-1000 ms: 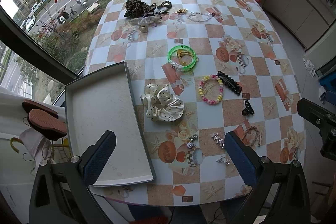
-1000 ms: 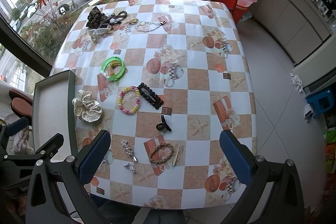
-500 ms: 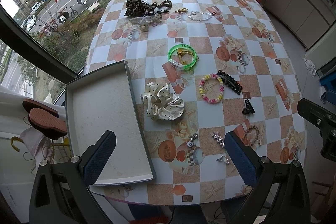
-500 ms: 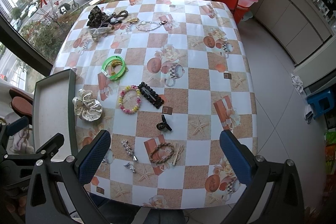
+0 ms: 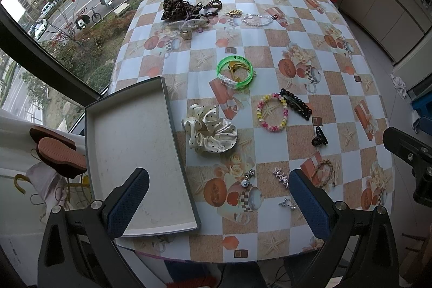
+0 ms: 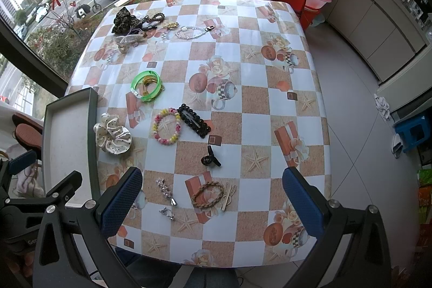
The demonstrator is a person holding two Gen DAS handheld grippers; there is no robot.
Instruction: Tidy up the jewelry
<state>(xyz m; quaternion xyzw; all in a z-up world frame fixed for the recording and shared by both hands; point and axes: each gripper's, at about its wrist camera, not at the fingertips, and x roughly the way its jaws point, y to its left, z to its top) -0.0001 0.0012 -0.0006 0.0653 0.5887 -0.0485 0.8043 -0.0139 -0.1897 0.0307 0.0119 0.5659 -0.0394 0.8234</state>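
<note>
Both grippers hang above the near table edge with jaws spread wide, holding nothing: left gripper [image 5: 218,203], right gripper [image 6: 212,200]. The left view gets the whole grey tray [image 5: 129,230] at 9 o'clock; the right view only catches a strip of it. Jewelry's scattered on the table [image 6: 270,104]: cream scrunchie [image 5: 209,132] just beside the tray, green bangle [image 5: 235,72] at 12, beaded bracelet [image 6: 166,129]. Pretty much nothing's moved since a second ago.
</note>
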